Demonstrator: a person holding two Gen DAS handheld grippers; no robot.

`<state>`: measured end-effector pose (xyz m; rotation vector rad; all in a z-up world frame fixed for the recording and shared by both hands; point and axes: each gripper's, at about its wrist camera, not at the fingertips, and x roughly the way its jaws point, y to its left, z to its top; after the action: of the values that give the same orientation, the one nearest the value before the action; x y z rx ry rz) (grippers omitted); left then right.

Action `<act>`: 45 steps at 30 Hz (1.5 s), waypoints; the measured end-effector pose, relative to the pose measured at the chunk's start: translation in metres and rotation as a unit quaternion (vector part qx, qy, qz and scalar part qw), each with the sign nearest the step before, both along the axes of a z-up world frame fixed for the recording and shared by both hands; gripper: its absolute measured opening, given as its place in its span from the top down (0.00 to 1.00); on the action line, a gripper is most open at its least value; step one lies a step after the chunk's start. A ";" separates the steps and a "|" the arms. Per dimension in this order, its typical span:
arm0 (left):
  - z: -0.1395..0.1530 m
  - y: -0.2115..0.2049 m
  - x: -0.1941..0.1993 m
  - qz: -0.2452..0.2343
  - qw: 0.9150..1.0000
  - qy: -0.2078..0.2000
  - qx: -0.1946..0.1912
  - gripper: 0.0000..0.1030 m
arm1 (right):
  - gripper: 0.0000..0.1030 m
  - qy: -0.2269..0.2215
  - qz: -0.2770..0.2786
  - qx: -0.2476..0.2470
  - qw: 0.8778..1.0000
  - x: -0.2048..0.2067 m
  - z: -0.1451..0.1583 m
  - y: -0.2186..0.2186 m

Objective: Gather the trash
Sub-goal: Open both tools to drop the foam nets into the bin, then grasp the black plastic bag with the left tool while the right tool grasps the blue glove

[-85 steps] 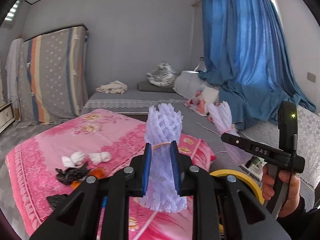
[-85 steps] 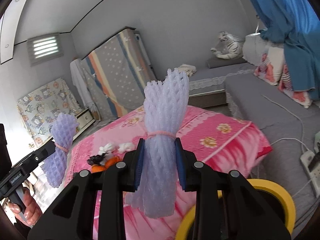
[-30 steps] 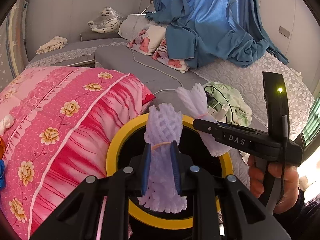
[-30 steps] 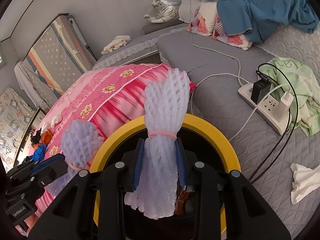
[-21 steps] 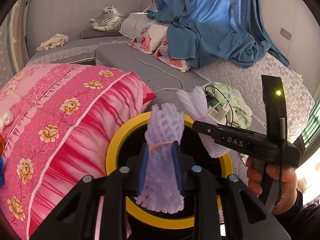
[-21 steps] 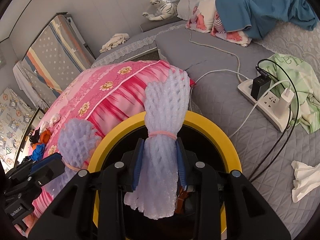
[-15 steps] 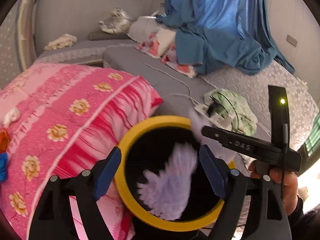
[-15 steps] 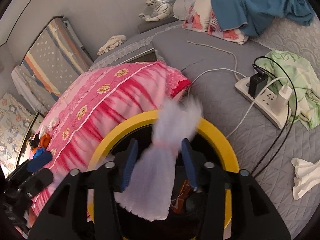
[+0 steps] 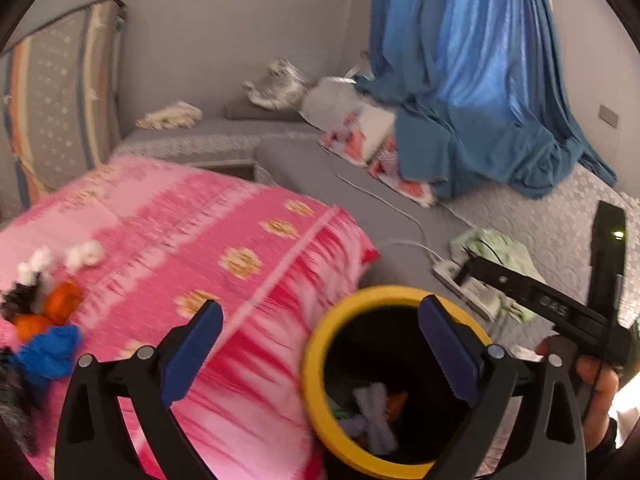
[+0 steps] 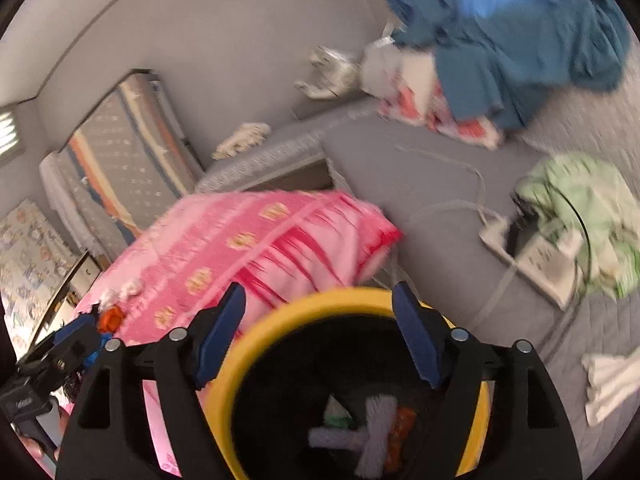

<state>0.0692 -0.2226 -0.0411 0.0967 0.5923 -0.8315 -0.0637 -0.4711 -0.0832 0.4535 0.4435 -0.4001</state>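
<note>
Two lilac foam fruit nets lie crossed inside the black bin with a yellow rim, beside other scraps. My left gripper hovers above the bin's left side, its jaws opening wide with nothing between them. In the right wrist view the nets lie in the bin under my right gripper, whose jaws are opening, also bare. A trash pile of white wads, orange, blue and black bits sits on the pink quilt. A hand holds the right gripper at the right edge.
A power strip with cables and a green cloth lie on the grey mat right of the bin. A white tissue lies nearer. Blue curtain, pillows and a plush tiger stand at the back. An upright mattress leans at the left.
Both grippers opened and let go of their foam nets, which fell into the bin. Both hands rose, and the left view swung left toward the quilt.
</note>
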 end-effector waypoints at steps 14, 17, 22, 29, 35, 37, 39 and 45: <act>0.024 0.144 0.030 0.167 0.984 -0.062 0.017 0.08 | 0.27 -0.027 0.176 -0.043 0.983 0.090 0.035 0.101; 0.021 0.176 0.036 0.200 0.978 -0.053 0.013 0.08 | 0.27 -0.020 0.210 -0.052 0.976 0.112 0.033 0.126; 0.008 0.218 0.039 0.240 0.970 -0.033 0.010 0.08 | 0.27 0.003 0.255 -0.058 0.965 0.151 0.026 0.162; -0.020 0.249 0.042 0.265 0.964 -0.007 0.025 0.08 | 0.27 0.040 0.311 -0.065 0.947 0.195 0.010 0.209; -0.046 0.264 0.054 0.274 0.961 0.026 0.034 0.08 | 0.27 0.068 0.377 -0.062 0.921 0.216 -0.006 0.239; -0.050 0.268 0.057 0.277 0.960 0.032 0.034 0.08 | 0.27 0.075 0.393 -0.069 0.914 0.219 -0.010 0.246; -0.054 0.271 0.061 0.283 0.958 0.035 0.037 0.08 | 0.27 0.082 0.404 -0.081 0.907 0.221 -0.014 0.253; -0.068 0.274 0.073 0.290 0.954 0.063 0.036 0.08 | 0.27 0.102 0.438 -0.115 0.886 0.223 -0.024 0.269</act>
<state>0.1425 0.0519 -0.1089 -0.0647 0.7235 -0.2453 0.1593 -0.2018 -0.1073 -0.0522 0.7444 0.3865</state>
